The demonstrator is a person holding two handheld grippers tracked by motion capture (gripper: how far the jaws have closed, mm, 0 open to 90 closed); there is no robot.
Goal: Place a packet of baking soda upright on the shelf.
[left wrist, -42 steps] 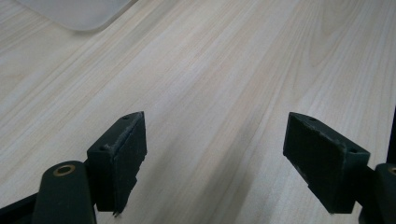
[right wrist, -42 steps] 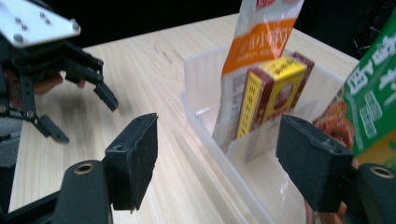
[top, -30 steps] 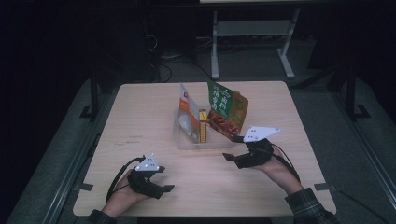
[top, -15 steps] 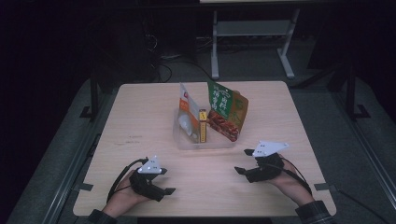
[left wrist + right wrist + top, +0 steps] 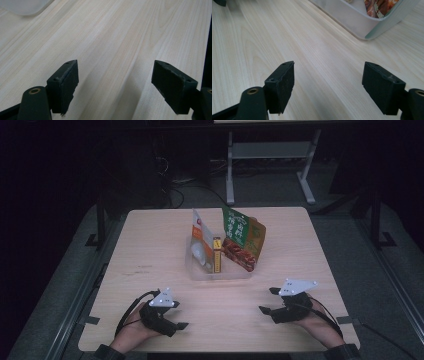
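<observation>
A clear plastic bin (image 5: pixel 196 270) stands at the middle of the wooden table (image 5: pixel 150 250). In it stand a white pouch (image 5: pixel 201 242), a slim yellow box (image 5: pixel 217 255) and a green and red food pouch (image 5: pixel 242 237). My left gripper (image 5: pixel 179 320) rests low on the table near the front left, jaws wide apart with nothing between them; its own view has bare wood ahead of it (image 5: pixel 113 82). My right gripper (image 5: pixel 266 301) lies near the front right, open and empty, aimed left. In its own view (image 5: pixel 328 85) the bin's corner (image 5: pixel 372 30) lies ahead to the right.
The table's front edge (image 5: pixel 215 351) runs just behind both hands. A white metal stand (image 5: pixel 270 155) and cables sit on the dark floor beyond the far edge. Bare wood lies on both sides of the bin.
My right gripper has drawn back from beside the bin toward the front right of the table and sunk lower. The left gripper has stayed put.
</observation>
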